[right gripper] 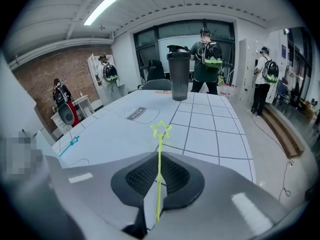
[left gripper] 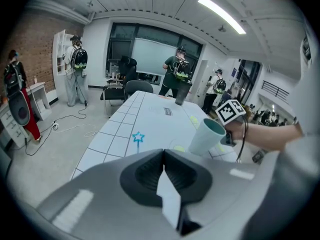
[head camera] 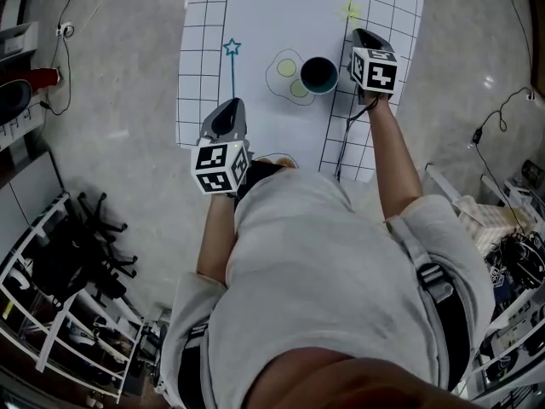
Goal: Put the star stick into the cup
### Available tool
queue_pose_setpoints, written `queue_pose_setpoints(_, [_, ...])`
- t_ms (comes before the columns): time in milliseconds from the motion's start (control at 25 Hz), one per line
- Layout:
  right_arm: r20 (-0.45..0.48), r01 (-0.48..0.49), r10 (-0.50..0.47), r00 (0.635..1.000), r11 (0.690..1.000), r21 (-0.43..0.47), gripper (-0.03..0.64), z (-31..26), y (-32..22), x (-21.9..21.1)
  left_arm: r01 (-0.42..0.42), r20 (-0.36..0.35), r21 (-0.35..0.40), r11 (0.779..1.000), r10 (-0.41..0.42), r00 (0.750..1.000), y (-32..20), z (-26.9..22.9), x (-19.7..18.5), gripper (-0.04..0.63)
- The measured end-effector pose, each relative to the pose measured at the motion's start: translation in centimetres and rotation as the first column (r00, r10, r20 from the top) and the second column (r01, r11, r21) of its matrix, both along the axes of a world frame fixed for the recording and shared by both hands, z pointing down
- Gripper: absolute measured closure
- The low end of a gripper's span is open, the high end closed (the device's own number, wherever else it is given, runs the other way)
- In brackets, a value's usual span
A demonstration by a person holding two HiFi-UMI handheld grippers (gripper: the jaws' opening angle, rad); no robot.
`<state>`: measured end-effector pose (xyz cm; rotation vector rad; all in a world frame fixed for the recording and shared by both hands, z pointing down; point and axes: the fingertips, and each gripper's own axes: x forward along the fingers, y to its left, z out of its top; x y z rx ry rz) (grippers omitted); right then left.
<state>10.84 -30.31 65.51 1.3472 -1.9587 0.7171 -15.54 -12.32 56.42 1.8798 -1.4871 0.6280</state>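
Observation:
My right gripper is shut on a yellow-green star stick, whose star points out over the table beyond the jaws. A dark teal cup stands upright on the white mat, just left of that gripper. A blue star stick lies flat on the mat, its star at the far end. My left gripper hovers at the table's near edge, just short of the blue stick, jaws shut with nothing between them.
Two pale yellow discs lie beside the cup inside a drawn outline. A dark shaker bottle stands at the table's far end. The gridded table is narrow, with floor and cables on either side. Several people stand beyond it.

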Motion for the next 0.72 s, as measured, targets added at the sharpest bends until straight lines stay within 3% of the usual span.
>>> queue_pose_setpoints(160, [0.132,-0.033,0.023,0.991,0.997,0.077,0.601,-3.2,0.2,-0.9,-0.017,-0.003,0.012,1.000,0.017,1.000,0.3,-0.1,0.3,0.592])
queue_pose_setpoints(480, [0.345,-0.106,0.035,0.938,0.976,0.189,0.603,-10.1,1.2,-1.5,-0.069,-0.017,0.059,0.996,0.070,0.997,-0.7,-0.9,1.7,0.592])
queue_pose_setpoints(720, [0.551,-0.189,0.018,0.834,0.948,0.255,0.601,-15.9,1.7,-1.8,-0.091,-0.022,0.090,0.992,0.093,0.995,-1.1,-1.7,2.5,0.592])
